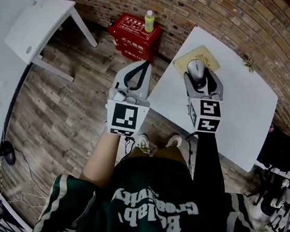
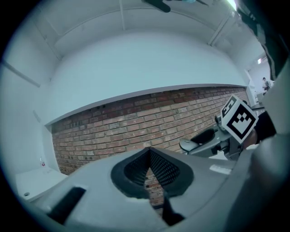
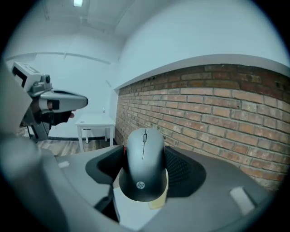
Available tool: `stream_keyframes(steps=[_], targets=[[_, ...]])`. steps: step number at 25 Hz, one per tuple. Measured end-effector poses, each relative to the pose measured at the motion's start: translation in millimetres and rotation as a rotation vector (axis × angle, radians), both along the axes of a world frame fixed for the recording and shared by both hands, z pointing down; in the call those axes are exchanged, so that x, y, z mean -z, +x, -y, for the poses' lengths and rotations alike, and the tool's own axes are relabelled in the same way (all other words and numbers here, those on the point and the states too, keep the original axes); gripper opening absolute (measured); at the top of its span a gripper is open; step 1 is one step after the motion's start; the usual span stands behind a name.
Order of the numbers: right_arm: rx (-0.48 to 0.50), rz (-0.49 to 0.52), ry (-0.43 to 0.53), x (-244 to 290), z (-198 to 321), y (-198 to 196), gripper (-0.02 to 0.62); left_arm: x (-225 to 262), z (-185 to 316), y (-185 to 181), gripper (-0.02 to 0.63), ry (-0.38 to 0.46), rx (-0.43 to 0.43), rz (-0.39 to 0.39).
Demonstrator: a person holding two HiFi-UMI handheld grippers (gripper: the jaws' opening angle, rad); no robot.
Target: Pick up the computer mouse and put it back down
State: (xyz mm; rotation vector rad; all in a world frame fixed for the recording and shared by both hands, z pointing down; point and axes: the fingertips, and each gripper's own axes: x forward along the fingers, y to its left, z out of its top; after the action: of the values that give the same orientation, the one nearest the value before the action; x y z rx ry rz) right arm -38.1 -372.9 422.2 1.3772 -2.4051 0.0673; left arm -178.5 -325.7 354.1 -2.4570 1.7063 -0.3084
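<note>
Right gripper view puts the computer mouse [image 3: 144, 167] dead centre. It is a dark HP model with its scroll wheel on top and its rounded tail toward the camera. I judge it to be light and rigid, a hard plastic shell with smooth, curved flanks that could slide out of a loose pinch. The buttons and wheel on top are the delicate parts. The sensible hold is across the two sides near the waist, and that is where it is taken now.

The right gripper [image 3: 145, 158] has its jaws standing fairly wide, with the ribbed black pads pressed on the left and right flanks of the mouse. It points a little downward. A sliver of yellowish mouse pad [image 3: 158, 201] and white table [image 3: 131, 213] shows at 6 o'clock under the mouse, so it looks to be held clear of the surface.

From the head view, the mouse [image 1: 196, 67] sits in the right gripper [image 1: 198, 76] over the mouse pad [image 1: 205, 54], near the table's [image 1: 239, 114] edge.

At 9 o'clock from there, off the table, the left gripper [image 1: 140, 70] is held about level. Its own view shows the left gripper [image 2: 149, 156] with jaws closed tip to tip and nothing between them. Only the brick wall [image 2: 136, 118] shows through the small gap behind the tips.
</note>
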Motion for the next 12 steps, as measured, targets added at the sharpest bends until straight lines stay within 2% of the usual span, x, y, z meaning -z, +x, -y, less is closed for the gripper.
stream_keyframes(steps=[12], targets=[[-0.016,0.165,0.251,115.6,-18.2,21.9,0.299,29.9,-3.3,0.8,0.006,0.051,0.025,0.008]])
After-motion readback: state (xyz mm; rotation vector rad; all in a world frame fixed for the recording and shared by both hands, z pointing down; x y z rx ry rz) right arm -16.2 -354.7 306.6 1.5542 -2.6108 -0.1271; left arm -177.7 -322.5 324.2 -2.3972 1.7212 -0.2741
